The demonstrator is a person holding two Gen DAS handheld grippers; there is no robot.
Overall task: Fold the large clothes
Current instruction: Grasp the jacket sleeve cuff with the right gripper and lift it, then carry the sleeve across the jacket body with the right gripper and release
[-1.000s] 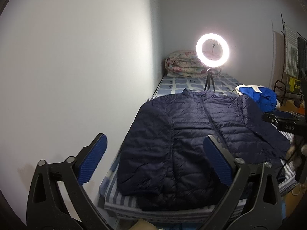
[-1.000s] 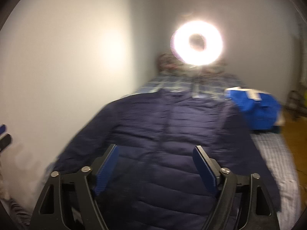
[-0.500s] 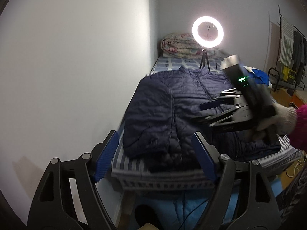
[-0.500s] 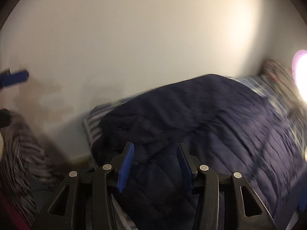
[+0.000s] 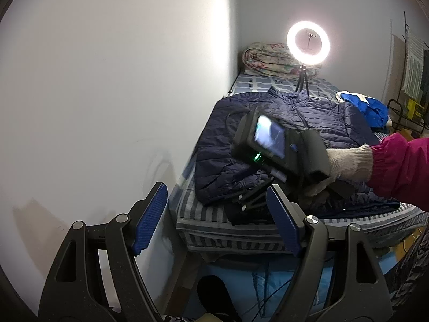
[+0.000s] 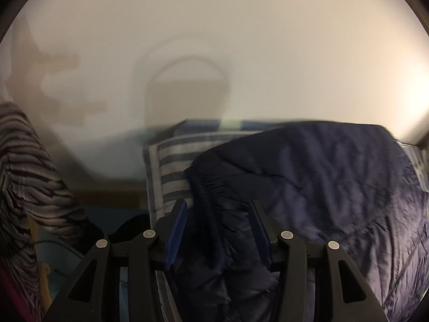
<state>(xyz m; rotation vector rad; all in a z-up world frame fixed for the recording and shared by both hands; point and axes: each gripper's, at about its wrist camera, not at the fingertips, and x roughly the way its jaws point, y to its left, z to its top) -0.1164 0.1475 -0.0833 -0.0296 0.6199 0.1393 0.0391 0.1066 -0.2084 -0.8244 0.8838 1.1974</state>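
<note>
A dark navy quilted jacket [image 5: 295, 112] lies spread flat, front up, on the striped bed [image 5: 214, 214]. A white-gloved hand [image 5: 348, 161] in a magenta sleeve holds my right gripper [image 5: 242, 201] down over the jacket's near-left hem corner. In the right wrist view the jacket [image 6: 321, 174] hem lies between the jaws of the right gripper [image 6: 218, 205], which are opening; the pads do not press on it. My left gripper [image 5: 215, 190] hangs open and empty in front of the bed's near-left corner.
A white wall runs along the bed's left side. A lit ring light [image 5: 307, 41] on a tripod, a folded quilt [image 5: 265, 56] and a blue garment [image 5: 372, 110] lie at the far end. A rack [image 5: 410, 67] stands right. Striped dark fabric [image 6: 26, 174] hangs at left.
The right gripper swung left and down across the jacket to its near-left hem corner, tipping downward. The left gripper drew back and lower; its jaws narrowed since the earliest frame.
</note>
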